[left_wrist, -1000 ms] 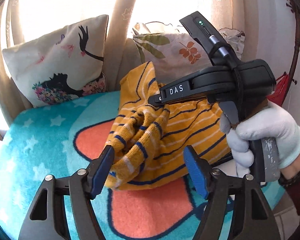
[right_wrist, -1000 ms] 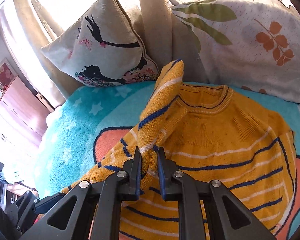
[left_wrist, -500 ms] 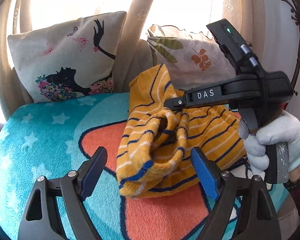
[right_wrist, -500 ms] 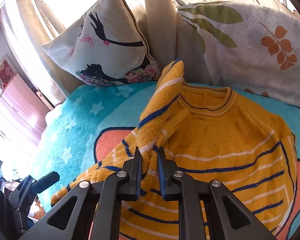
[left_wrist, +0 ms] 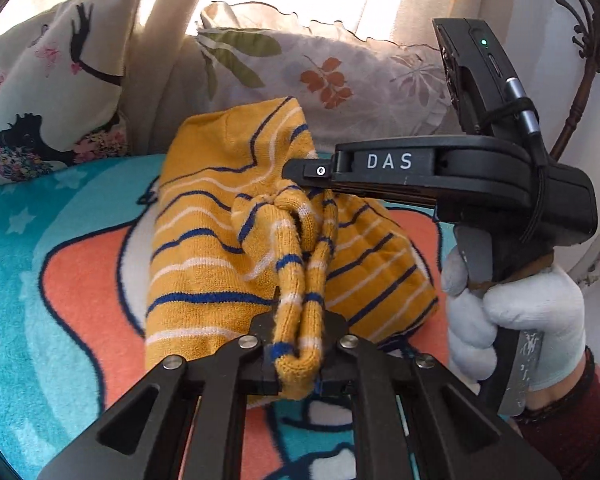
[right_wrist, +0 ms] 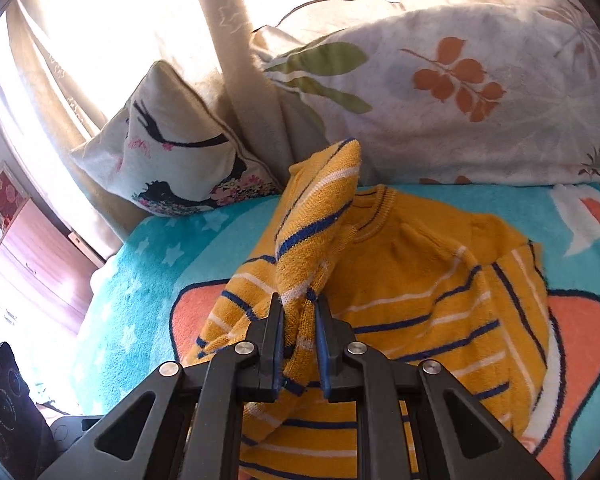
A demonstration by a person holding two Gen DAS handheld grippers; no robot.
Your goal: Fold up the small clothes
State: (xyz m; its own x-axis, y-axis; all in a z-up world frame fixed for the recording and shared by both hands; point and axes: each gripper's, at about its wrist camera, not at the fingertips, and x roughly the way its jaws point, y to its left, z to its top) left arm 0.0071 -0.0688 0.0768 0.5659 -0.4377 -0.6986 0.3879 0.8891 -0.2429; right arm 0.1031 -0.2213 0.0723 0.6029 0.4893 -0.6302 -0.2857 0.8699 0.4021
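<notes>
Yellow knit with blue and white stripes, the sweater (left_wrist: 236,248) lies half bunched on the blanket (left_wrist: 72,280), with one end lifted. A second ago the left hand-held gripper (left_wrist: 298,354) was wide open and apart from the cloth; now it is closed on a rolled edge of the sweater at 6 o'clock in the left view. The right hand-held gripper (right_wrist: 298,344) keeps its narrow pinch on another bunched part, as before, and a striped piece stands up from it toward 12 o'clock. In the left view this gripper comes in from 3 o'clock, held by a white-gloved hand (left_wrist: 516,320).

I judge that both ends are now gripped, so the cloth can be stretched and laid flat before a fold; the fold itself is not yet made.

The blanket is fleece, turquoise with white stars and an orange shape, and it seems to cover a bed or sofa. At 10 o'clock leans a pillow (left_wrist: 60,80) with a dark figure, at 1 o'clock a leaf-print pillow (left_wrist: 340,76), and bright curtains (right_wrist: 236,60) are behind them. A reddish cabinet (right_wrist: 32,256) is at 9 o'clock in the right view.
</notes>
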